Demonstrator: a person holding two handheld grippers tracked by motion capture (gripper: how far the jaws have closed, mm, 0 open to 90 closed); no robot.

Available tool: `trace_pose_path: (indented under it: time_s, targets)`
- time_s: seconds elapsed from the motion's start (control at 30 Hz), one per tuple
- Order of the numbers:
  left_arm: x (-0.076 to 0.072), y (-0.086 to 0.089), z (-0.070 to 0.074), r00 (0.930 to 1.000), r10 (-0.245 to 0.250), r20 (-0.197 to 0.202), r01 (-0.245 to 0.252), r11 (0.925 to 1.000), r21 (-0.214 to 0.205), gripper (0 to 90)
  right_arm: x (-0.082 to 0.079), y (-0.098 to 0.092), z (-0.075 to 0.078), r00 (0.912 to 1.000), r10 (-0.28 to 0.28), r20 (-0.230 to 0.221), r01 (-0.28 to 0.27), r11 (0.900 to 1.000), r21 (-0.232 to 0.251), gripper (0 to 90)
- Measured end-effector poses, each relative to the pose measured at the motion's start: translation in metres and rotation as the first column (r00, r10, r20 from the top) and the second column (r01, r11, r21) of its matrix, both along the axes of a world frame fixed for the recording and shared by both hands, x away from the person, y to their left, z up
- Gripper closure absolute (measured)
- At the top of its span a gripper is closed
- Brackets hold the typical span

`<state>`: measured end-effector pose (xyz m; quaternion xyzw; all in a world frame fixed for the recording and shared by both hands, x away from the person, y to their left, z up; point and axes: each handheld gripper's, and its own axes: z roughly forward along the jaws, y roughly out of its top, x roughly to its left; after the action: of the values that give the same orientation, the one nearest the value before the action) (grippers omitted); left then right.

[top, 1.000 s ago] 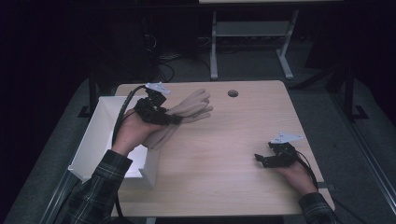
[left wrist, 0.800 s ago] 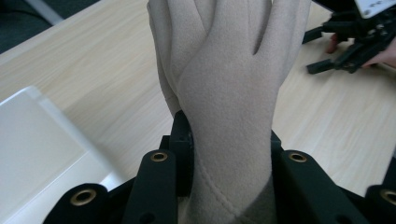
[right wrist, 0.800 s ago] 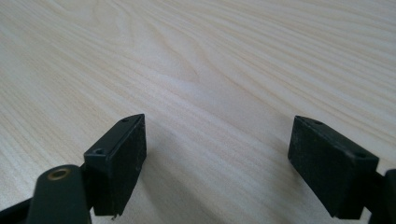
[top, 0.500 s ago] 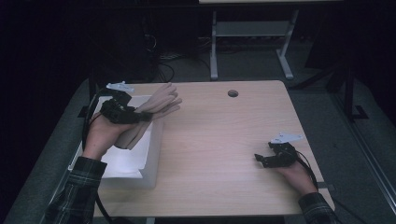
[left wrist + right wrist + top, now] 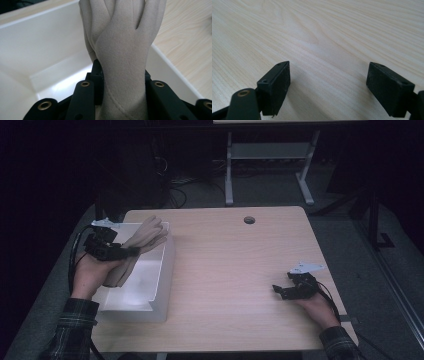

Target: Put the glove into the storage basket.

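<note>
Left tongs [image 5: 131, 251]: clamped on the beige gloves [image 5: 142, 240], left of the frame in the high view.
Glove axis: fingers slant toward the upper right, cuffs toward the lower left.
Gloves vs bin: over the white bin [image 5: 165, 270]; whether the cuffs touch its floor is unclear.
Right tongs [image 5: 278, 291]: apart, empty, low on the desk [image 5: 240, 270], well apart from the bin.
Nearer hand: left.

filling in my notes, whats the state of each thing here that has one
gloves: beige, clamped in the left gripper, hanging over the bin
left gripper: shut on the gloves
right gripper: open, nothing between its jaws, low over the table
white bin: open-topped, at the table's left edge
table: bare wood
</note>
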<state>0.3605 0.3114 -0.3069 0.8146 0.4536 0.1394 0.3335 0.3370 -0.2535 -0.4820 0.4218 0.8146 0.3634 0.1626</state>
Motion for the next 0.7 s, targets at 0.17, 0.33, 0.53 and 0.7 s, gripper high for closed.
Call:
trace_pose_path:
  time_s: [0.17, 0.33, 0.53, 0.7]
  targets:
    - [-0.001, 0.008, -0.018, 0.9993, 0.031, -0.02, -0.031, 0.9992, 0.024, 68.2, 0.0, 0.0, 0.0, 1.0, 0.0, 0.0, 0.0, 1.0, 0.0, 19.0]
    - [0.0, 0.012, -0.042, 0.9974, 0.048, -0.053, -0.047, 0.9985, 0.029, 68.2, 0.0, 0.0, 0.0, 1.0, 0.0, 0.0, 0.0, 1.0, 0.0, 19.0]
    - [0.004, 0.007, -0.066, 0.9957, 0.04, -0.084, -0.037, 0.9989, 0.028, 68.1, 0.0, 0.0, 0.0, 1.0, -0.001, -0.001, 0.001, 1.0, 0.0, 19.0]
    - [0.007, 0.001, -0.081, 0.9941, 0.034, -0.103, -0.031, 0.9989, 0.036, 67.9, 0.0, 0.0, 0.0, 1.0, 0.0, 0.0, 0.0, 1.0, 0.0, 19.0]
